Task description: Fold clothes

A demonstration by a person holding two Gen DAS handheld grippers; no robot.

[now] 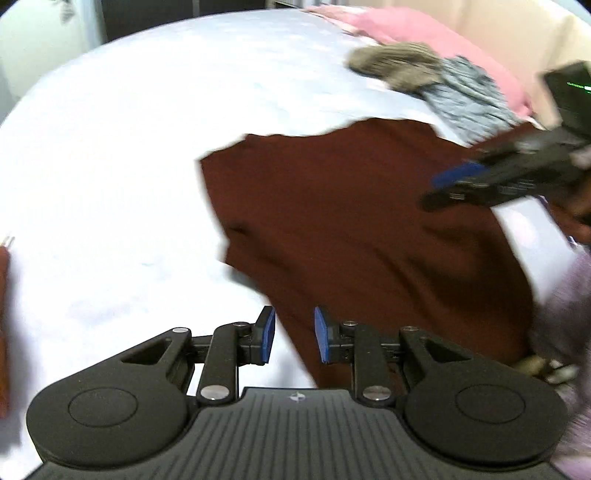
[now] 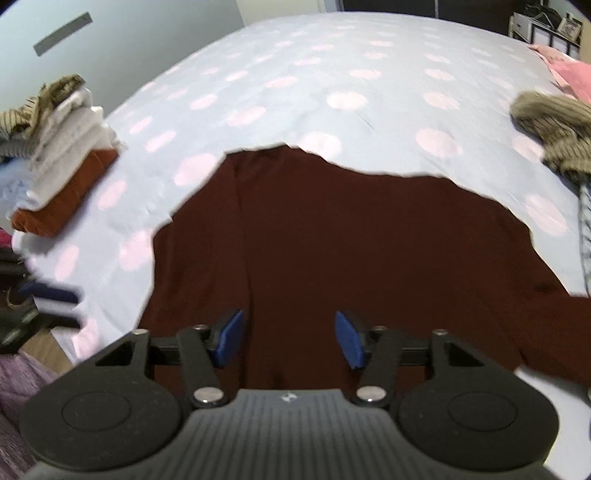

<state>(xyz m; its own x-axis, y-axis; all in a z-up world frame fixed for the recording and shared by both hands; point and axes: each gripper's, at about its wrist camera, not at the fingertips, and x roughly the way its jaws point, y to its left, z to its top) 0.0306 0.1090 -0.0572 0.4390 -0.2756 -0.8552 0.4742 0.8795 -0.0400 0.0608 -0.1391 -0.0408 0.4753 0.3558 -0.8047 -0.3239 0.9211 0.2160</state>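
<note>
Both hand-held grippers, left [image 1: 294,336] and right [image 2: 288,339], gape, gripping nothing.

We're looking at a bed covered in a pale blue sheet [image 2: 332,74] with pink polka dots. A pink pillow [image 1: 424,29] is lying at the far end. Past the bed a dark shelf unit [image 2: 543,26] is standing against the wall, and a strip of wooden floor [image 2: 44,347] is showing beside the bed's near corner.

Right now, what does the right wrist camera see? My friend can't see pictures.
A dark red garment lies spread on a pale blue bedspread with pink dots, under the open right gripper. Folded clothes are stacked at left.
</note>
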